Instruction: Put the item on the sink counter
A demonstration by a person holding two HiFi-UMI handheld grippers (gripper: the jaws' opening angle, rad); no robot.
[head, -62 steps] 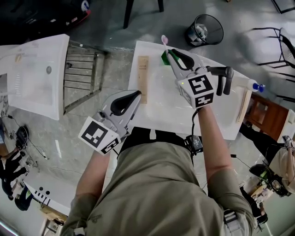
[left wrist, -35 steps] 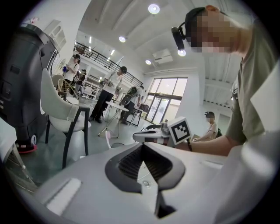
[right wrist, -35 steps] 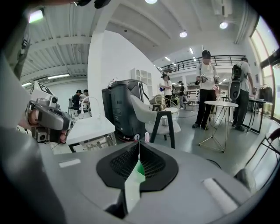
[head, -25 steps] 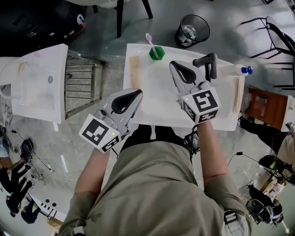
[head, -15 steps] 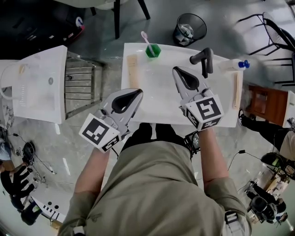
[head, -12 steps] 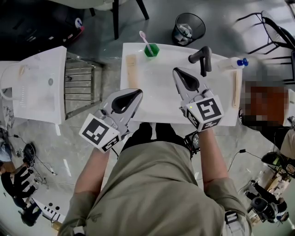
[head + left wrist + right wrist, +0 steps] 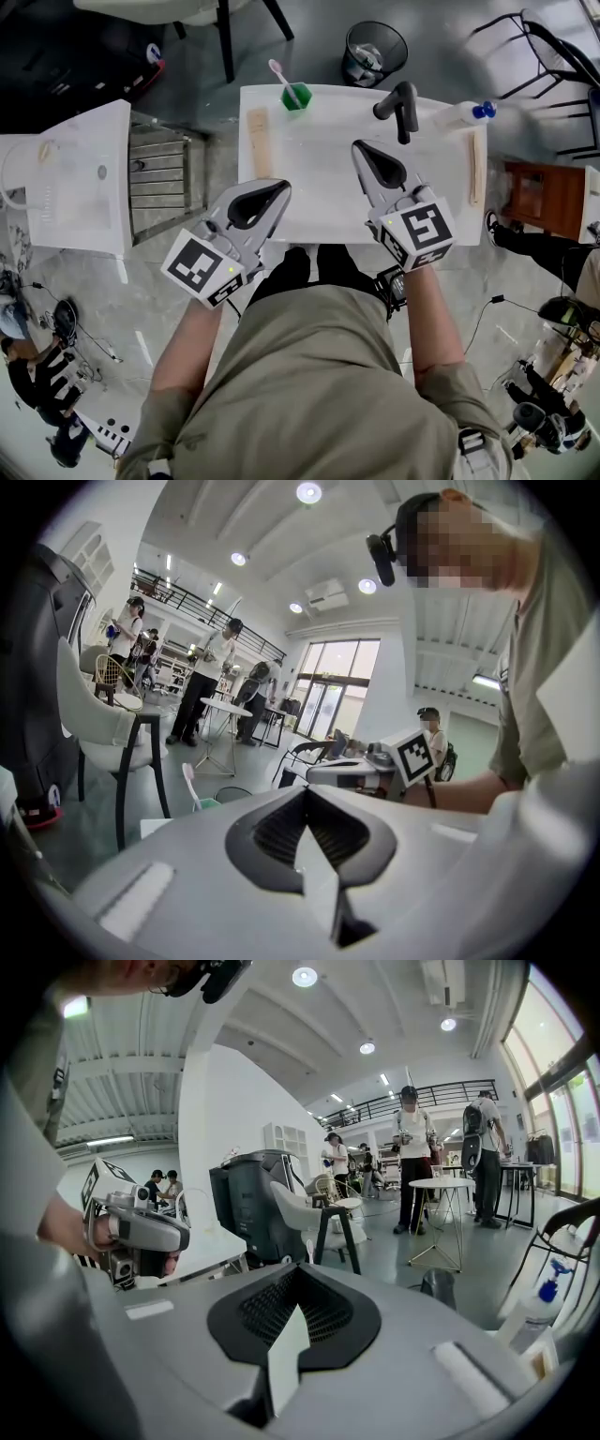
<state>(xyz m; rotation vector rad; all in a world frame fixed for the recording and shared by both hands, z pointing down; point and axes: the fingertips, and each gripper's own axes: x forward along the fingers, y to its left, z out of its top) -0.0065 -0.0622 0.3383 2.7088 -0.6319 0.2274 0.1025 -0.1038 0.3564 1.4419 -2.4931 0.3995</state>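
- Surface [image 7: 328, 187]: white sink counter, glossy, rectangular, in an open hall w/ grey polished floor [image 7: 309, 37].
- Other ppl stand by small tables in the gripper views.
- Left of it: metal rack [image 7: 159, 173], then a 2nd white sink unit [image 7: 70, 178].
- Beyond the far edge: black mesh bin [image 7: 373, 52], round.
- Black faucet [image 7: 398, 98], matte, bent, at far-centre of the surface.
- Spray bottle [image 7: 459, 114], pale w/ blue top, lies at the far-right corner.
- Wood strip along the left side [image 7: 258, 141], another along the right [image 7: 473, 167].
- Green cup [image 7: 296, 96] stands on the far-left corner, angular and translucent-looking. Pink toothbrush [image 7: 279, 73] leans out of it to the left.
- Left claw [image 7: 279, 189]: jaws closed together, black ribbed pads meeting, nothing btwn them. Tip is over the near-left edge of the surface.
- Right claw [image 7: 357, 147]: jaws likewise closed, empty, above mid-surface, just near of the faucet. Well apart from the cup.
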